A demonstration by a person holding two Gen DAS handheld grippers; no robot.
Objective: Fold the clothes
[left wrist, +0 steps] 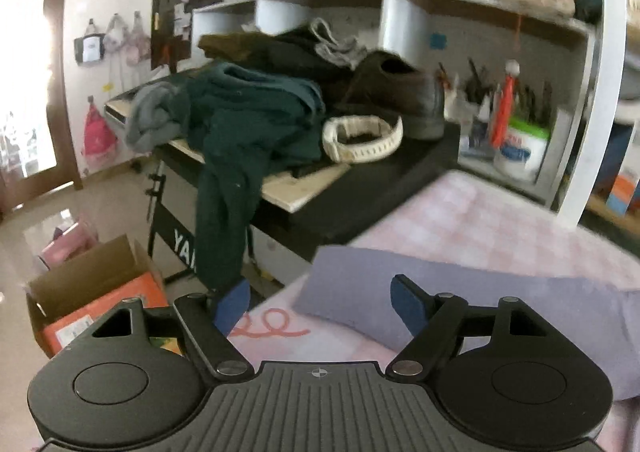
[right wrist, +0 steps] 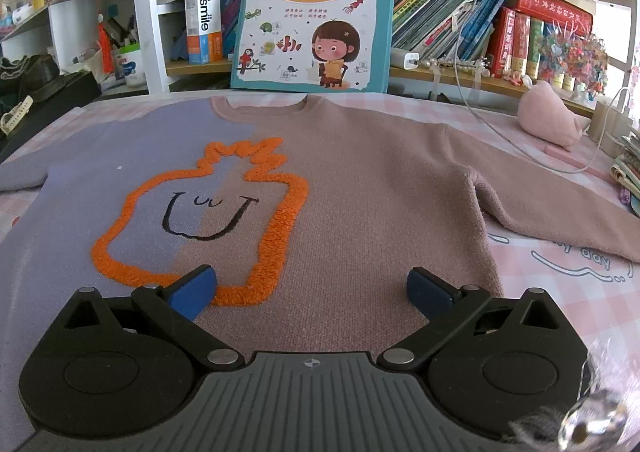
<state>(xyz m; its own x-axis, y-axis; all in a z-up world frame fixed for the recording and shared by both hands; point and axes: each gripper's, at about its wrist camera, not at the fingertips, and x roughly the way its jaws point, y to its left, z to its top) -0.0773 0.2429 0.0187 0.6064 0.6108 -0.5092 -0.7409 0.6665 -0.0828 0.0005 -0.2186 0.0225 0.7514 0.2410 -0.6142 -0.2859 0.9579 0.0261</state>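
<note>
— Where is the sweater (right wrist: 320,180)?
— Flat on the checked cloth (right wrist: 560,292), straight ahead of the right gripper (right wrist: 312,288), whose jaws gape wide above its hem, holding nothing.
— And the left gripper (left wrist: 320,304)?
— Spread apart, empty, over the lilac sleeve (left wrist: 460,292).

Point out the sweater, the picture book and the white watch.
sweater (right wrist: 360,192), right wrist view, pink chest panel.
picture book (right wrist: 316,12), right wrist view, front cover.
white watch (left wrist: 362,138), left wrist view, strap.
</note>
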